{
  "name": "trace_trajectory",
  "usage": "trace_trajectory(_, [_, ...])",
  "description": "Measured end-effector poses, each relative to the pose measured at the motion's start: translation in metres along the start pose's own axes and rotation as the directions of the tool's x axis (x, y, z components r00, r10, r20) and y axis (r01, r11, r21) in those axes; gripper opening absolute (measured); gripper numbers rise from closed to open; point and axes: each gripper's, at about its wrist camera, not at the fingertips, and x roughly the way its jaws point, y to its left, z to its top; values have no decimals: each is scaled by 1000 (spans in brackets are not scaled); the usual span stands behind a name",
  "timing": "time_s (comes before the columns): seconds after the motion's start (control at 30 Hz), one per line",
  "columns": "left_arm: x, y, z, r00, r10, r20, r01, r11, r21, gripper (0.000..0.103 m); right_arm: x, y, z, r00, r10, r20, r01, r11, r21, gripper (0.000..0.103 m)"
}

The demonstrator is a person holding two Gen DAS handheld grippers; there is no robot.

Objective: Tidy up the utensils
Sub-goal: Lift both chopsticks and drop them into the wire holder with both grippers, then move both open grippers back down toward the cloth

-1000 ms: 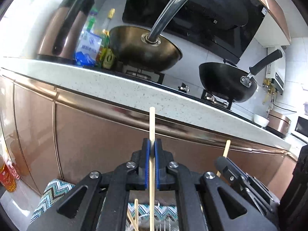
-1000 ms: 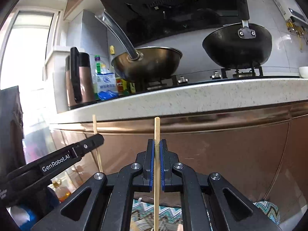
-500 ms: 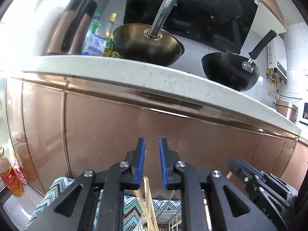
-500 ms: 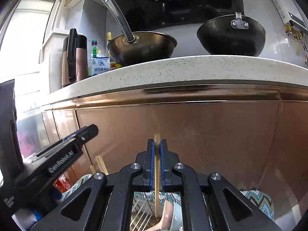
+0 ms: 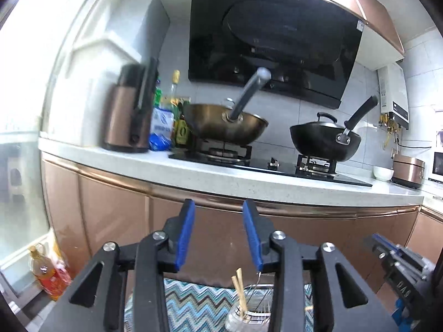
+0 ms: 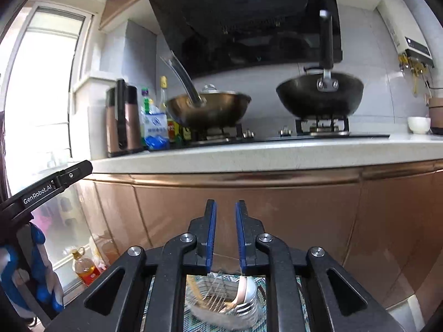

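1. Blue-padded and black-framed, my left tool point(image 5: 218, 238) has its jaws opening, with nothing between the pads.
2. My right tool point(image 6: 224, 235) is opening too, its pads a narrow gap apart and bare.
3. Below my left tool, two wooden chopsticks point(image 5: 238, 290) stand tilted in a wire utensil basket point(image 5: 257, 301) with a shiny metal rim.
4. From my right wrist view the same basket point(image 6: 218, 301) sits directly under the jaws, with chopsticks point(image 6: 195, 290) leaning at its left side and a pale spoon point(image 6: 243, 287) at its right.
5. The basket rests on a zigzag-patterned cloth point(image 5: 193, 301) in blue, white and black.
6. Ahead runs a pale speckled worktop point(image 5: 193, 174) over copper-coloured cabinet doors point(image 5: 110, 215).
7. On the hob stand a brass-coloured wok point(image 5: 225, 130) and a black wok point(image 5: 325, 141).
8. Left of the woks stand a copper kettle point(image 5: 124, 121) and several bottles point(image 5: 173, 105).
9. A bottle of oil point(image 5: 45, 274) stands on the floor at the left.
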Motion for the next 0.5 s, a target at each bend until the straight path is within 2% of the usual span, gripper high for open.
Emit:
trace_trajectory(0.3, [-89, 47, 12, 998, 27, -55, -28, 999, -19, 37, -109, 20, 12, 998, 36, 59, -34, 999, -36, 19])
trace_trajectory(0.5, [-136, 81, 4, 994, 59, -97, -62, 998, -23, 38, -155, 20, 1, 998, 27, 53, -25, 999, -34, 29])
